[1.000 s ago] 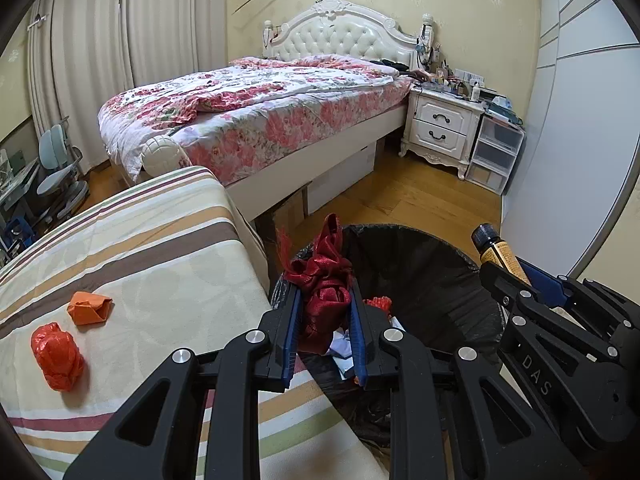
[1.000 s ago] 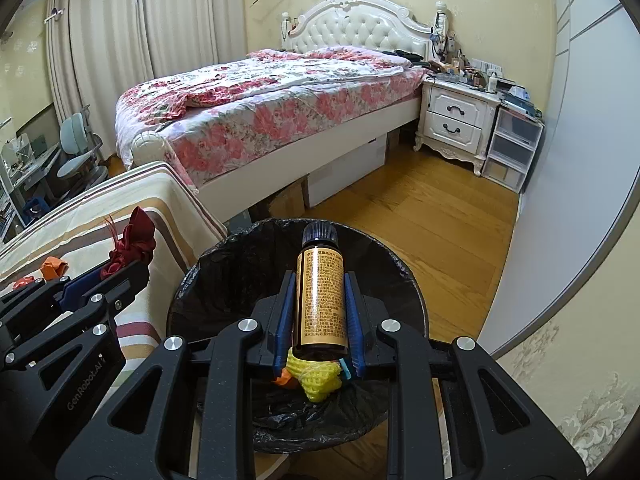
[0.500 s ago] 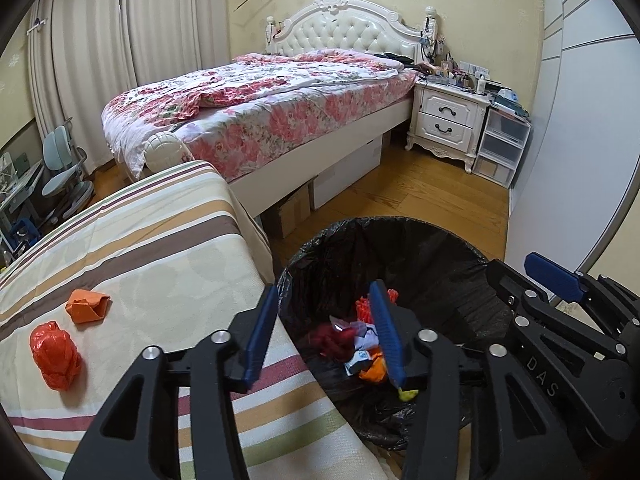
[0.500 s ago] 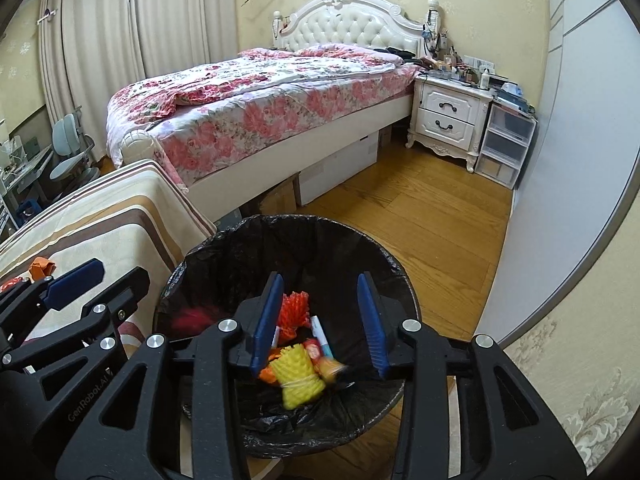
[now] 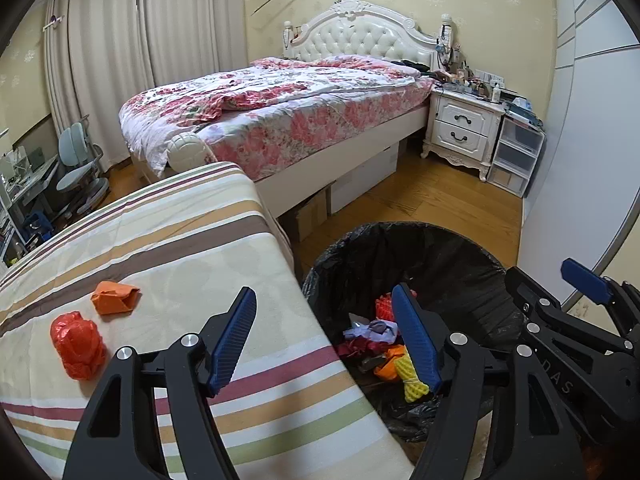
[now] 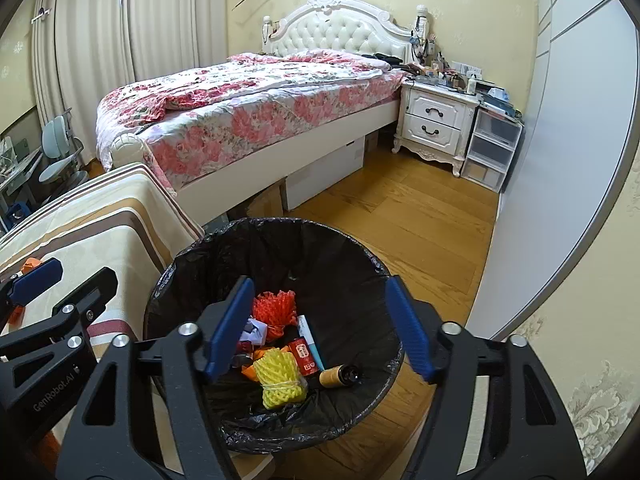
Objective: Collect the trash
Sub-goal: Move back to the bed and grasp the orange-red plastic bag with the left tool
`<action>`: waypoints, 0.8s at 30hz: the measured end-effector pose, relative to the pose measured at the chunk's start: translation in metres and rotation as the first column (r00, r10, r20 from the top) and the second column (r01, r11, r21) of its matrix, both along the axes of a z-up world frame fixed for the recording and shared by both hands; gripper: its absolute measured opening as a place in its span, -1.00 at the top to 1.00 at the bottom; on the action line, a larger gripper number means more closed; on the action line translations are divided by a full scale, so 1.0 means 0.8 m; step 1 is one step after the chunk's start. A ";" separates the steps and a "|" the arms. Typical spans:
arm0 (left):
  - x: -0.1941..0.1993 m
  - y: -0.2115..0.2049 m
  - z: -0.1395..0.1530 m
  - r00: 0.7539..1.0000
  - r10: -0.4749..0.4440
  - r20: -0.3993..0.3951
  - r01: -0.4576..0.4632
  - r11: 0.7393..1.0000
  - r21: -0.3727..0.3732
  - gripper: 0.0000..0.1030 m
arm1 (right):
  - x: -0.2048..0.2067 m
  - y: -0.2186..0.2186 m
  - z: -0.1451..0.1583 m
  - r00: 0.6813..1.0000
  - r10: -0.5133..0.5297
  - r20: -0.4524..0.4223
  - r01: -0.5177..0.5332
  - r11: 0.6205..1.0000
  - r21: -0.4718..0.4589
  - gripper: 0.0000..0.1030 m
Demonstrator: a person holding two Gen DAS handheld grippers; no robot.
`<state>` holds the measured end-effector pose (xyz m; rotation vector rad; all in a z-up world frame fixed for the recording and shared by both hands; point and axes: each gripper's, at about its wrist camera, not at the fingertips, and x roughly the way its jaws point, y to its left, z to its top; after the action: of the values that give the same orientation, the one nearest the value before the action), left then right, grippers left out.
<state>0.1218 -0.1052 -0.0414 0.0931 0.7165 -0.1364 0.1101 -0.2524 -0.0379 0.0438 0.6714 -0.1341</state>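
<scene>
The left gripper [image 5: 324,336] stood with its blue-padded jaws spread and nothing between them, having just been opening; its left finger hung over the striped cloth [image 5: 168,248] and its right finger over the rim of the trash bin [image 5: 460,248]. The right gripper [image 6: 320,328] was likewise released and empty, its jaws having just been opening, both fingers poised above the bin's mouth. The bin, lined with a crinkled black bag, sat on the wood floor just beside the cloth-covered surface. Below and between the right gripper's fingers lay the collected trash: a yellow foam net [image 6: 280,374] bound with a band, an orange foam net [image 6: 276,308], a small red box [image 6: 302,354], a brown bottle [image 6: 338,376] with a dark cap lying on its side, and dark red crumpled foil [image 5: 360,346]. To the left of the left gripper, on the cloth, rested a shiny red crumpled wrapper [image 5: 78,344] and, just beyond it, a folded orange paper scrap [image 5: 115,297], near each other but apart.
</scene>
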 end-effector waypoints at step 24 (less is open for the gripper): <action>-0.035 0.151 0.013 0.955 0.291 0.048 -0.292 0.956 0.022 -0.50 | -0.010 0.084 0.003 0.990 0.138 -0.026 -0.137 0.990 0.024 -0.59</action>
<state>0.0940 0.0157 -0.0306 0.0165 0.6800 0.1587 0.1021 -0.1851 -0.0355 0.0172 0.7018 0.0057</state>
